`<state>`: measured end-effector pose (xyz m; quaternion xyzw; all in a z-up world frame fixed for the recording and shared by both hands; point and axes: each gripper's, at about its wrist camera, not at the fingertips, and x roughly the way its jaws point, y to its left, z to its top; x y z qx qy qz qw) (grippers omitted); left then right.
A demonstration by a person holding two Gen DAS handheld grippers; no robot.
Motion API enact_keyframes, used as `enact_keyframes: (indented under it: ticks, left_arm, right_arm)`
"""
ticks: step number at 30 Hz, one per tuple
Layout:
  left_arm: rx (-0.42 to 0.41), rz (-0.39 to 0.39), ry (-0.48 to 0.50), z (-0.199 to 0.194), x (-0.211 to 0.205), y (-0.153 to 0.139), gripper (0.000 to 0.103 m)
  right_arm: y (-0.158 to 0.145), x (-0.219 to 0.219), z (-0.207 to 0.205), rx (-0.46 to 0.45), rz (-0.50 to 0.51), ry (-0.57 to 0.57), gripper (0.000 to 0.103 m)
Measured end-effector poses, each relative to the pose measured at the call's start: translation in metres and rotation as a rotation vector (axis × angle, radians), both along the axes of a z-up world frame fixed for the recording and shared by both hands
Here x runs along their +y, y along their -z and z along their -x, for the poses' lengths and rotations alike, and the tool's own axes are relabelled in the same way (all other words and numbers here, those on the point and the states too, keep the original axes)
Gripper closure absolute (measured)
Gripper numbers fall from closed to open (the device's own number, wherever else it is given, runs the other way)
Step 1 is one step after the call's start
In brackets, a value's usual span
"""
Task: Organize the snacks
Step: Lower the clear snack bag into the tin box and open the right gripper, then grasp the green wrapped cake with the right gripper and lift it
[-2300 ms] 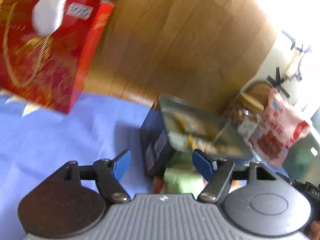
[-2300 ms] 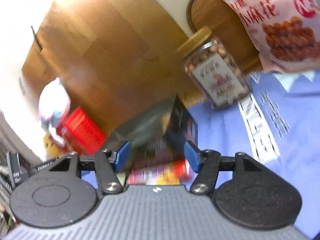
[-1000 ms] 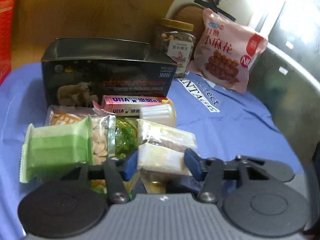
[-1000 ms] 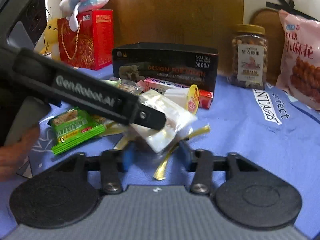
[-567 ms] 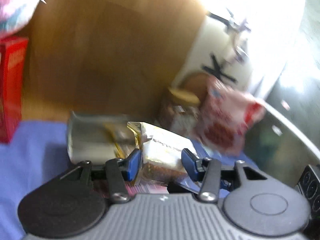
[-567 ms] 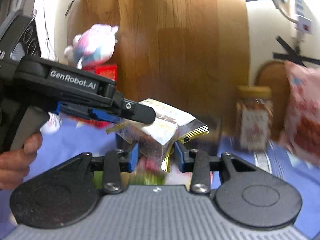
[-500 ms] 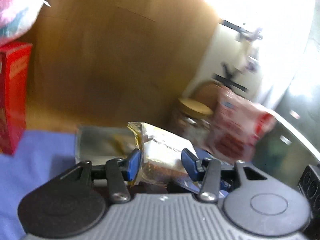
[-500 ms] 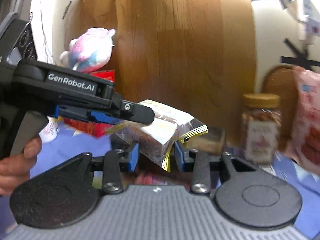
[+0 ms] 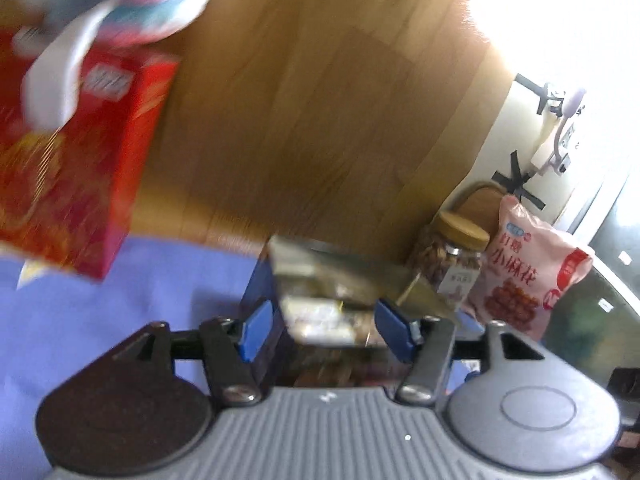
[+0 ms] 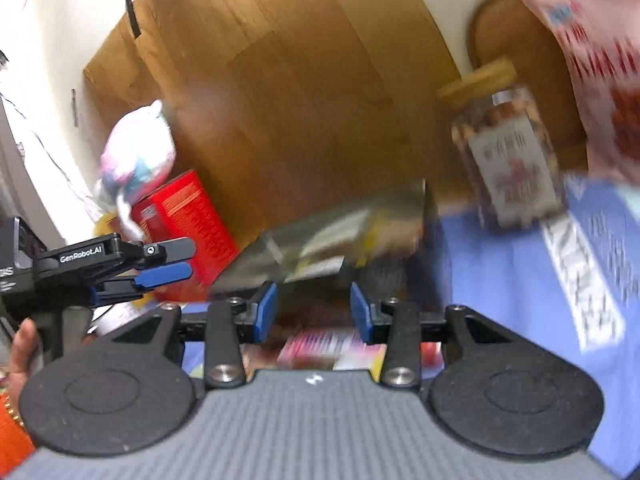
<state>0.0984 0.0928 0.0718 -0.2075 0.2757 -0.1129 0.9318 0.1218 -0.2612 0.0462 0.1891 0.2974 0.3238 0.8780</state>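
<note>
A dark open-topped box stands on the blue cloth, and a clear packet with a white label lies blurred inside it. My left gripper hovers just over the box, its jaws opening, the blue pads apart from the packet. From the other side my right gripper also points at the box. Its jaws are opening a little, with nothing pressed between them. The packet shows as a pale smear in the box. A hand holds the left gripper at the left of the right wrist view.
A red gift box with a plush toy on it stands at the left. A nut jar and a pink snack bag stand at the right, before a wooden board. A pink candy pack lies beneath my right gripper.
Both grippers lifted the clear packet off the cloth and carried it over the dark box. Now the packet is out of both sets of pads, which stand wider apart.
</note>
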Motion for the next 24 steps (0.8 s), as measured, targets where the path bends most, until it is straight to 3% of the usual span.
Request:
enact_keyframes:
  ticks: [6,7,9,10,11,13,14,16,24]
  left_arm:
    - [0.128,0.039,0.005,0.031,0.006,0.036,0.037]
    - [0.153,0.052,0.006,0.033,0.006,0.043,0.038]
    - [0.207,0.114,0.032,0.041,0.007,0.056,0.055]
    - [0.22,0.156,0.055,0.044,0.005,0.061,0.056]
    - [0.222,0.174,0.063,0.049,0.001,0.063,0.06]
    - [0.198,0.114,0.044,0.06,-0.008,0.058,0.062]
    - [0.185,0.122,0.056,0.063,-0.011,0.054,0.065]
    - [0.179,0.167,0.082,0.066,-0.014,0.05,0.067]
    - [0.163,0.142,0.214,0.073,-0.071,0.045,0.067]
  right_arm:
    - [0.017,0.036,0.009,0.095,0.009,-0.098,0.059]
    - [0.018,0.044,0.009,0.117,0.007,-0.112,0.059]
    - [0.021,0.057,0.017,0.151,-0.007,-0.155,0.06]
    - [0.02,0.063,0.022,0.149,-0.004,-0.184,0.06]
    - [0.019,0.068,0.031,0.136,0.01,-0.206,0.06]
    - [0.014,0.072,0.047,0.077,0.077,-0.193,0.06]
    - [0.013,0.071,0.052,0.063,0.097,-0.184,0.063]
    - [0.012,0.059,0.061,0.063,0.082,-0.164,0.066]
    - [0.002,0.006,0.1,0.04,0.091,-0.011,0.067]
